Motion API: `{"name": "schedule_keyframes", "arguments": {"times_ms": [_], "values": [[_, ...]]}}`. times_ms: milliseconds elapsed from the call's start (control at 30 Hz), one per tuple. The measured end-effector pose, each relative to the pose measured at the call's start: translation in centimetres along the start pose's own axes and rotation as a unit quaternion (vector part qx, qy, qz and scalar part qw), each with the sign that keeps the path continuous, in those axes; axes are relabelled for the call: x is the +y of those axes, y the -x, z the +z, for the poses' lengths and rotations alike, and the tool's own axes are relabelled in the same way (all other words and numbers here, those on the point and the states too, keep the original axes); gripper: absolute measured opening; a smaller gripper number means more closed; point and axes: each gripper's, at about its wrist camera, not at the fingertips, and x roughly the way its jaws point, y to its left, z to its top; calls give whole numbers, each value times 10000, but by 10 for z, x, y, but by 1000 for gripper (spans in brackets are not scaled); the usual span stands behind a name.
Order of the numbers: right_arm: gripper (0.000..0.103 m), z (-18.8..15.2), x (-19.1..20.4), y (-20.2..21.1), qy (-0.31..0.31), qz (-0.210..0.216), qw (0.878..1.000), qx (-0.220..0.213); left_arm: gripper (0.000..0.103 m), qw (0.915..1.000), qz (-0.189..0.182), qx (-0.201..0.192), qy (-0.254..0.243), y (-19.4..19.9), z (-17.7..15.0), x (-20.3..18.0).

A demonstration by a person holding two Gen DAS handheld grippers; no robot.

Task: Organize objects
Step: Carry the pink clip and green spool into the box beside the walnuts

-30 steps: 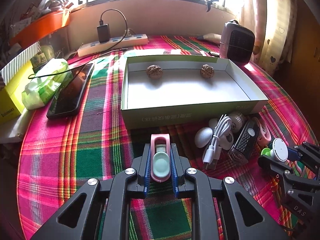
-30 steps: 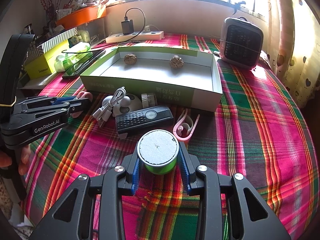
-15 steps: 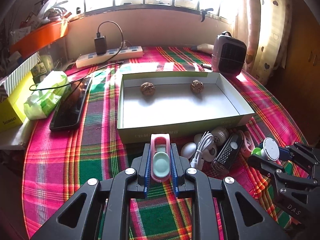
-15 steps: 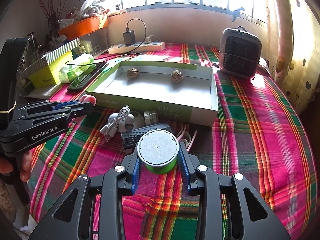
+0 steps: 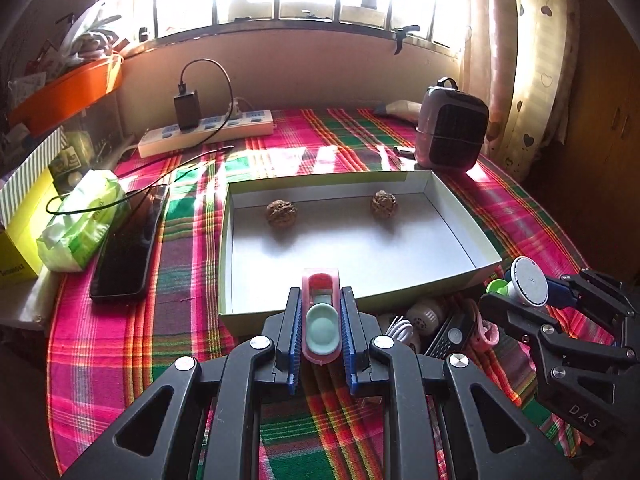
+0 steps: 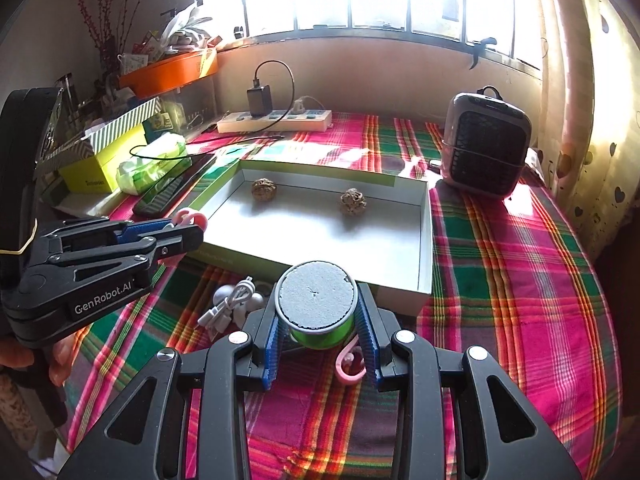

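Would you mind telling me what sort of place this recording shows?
Probably a home room: a plaid-covered table under a window, heart-print curtains, a power strip and a small heater.

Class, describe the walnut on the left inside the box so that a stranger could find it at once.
Start at the shallow open box on the plaid tablecloth. Two walnuts lie near its far wall; this walnut is the one nearer the black phone, darker and broader than its neighbour.

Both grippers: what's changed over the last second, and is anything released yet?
Both have risen and moved forward toward the box. The left gripper still clamps the pink clip, now at the box's near wall; the right gripper still clamps the green roll. Nothing has been released. The two walnuts and the clutter on the cloth have not moved.
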Motion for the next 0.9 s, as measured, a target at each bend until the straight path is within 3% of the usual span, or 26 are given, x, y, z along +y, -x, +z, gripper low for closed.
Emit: {"name": "schedule_keyframes", "arguments": {"times_ms": [900], "values": [[35, 64, -54, -84, -31, -416, 9987, 281, 16, 9996, -82, 247, 53, -70, 62, 1]]}}
